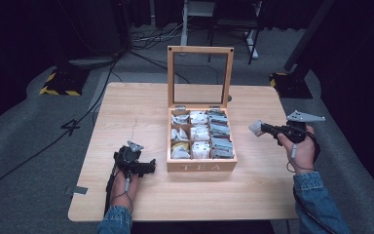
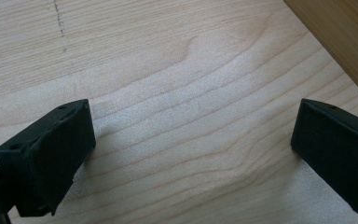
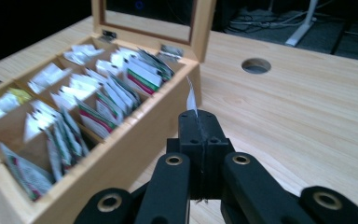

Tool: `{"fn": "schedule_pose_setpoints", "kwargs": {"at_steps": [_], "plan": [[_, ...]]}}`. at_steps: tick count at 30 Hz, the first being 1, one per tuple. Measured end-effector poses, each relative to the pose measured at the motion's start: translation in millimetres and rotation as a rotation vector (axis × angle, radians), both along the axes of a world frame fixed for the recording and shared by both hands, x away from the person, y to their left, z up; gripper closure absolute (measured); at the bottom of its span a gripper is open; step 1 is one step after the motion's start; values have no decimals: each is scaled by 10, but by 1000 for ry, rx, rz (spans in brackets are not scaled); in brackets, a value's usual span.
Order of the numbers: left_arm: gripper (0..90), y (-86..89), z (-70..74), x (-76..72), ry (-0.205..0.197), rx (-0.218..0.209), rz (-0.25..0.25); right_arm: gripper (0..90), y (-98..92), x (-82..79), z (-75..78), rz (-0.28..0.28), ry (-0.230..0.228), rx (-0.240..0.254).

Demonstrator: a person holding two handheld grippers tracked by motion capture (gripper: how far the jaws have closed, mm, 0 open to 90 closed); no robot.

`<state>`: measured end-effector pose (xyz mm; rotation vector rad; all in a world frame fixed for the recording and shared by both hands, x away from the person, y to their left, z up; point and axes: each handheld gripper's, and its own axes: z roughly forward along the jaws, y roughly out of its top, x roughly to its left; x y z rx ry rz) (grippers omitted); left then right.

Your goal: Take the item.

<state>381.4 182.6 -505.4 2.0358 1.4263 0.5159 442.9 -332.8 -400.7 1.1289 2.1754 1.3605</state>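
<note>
Fingers (image 3: 199, 122) over most of edge-on tea bag (image 3: 191, 97)

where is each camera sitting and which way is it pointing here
High view: above the person's side, looking forward and down on the table; forearms, left gripper and right gripper show.
Left gripper view: on that gripper, looking down at bare tabletop between its open jaws.
Right gripper view: on that gripper, facing the tea box; its jaws pinch a tea bag.
Shared: the high and right gripper views both show the tea box and its raised lid.
</note>
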Motion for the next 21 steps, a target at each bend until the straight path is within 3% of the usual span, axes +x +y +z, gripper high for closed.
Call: {"fn": "schedule_pose_setpoints", "kwargs": {"at_steps": [8, 21], "plan": [[0, 0, 0, 0, 0, 0, 0, 900, -85, 93, -169, -32, 45, -17], [0, 0, 0, 0, 0, 0, 0, 900, -137, 185, -371, -37, 118, -36]]}}
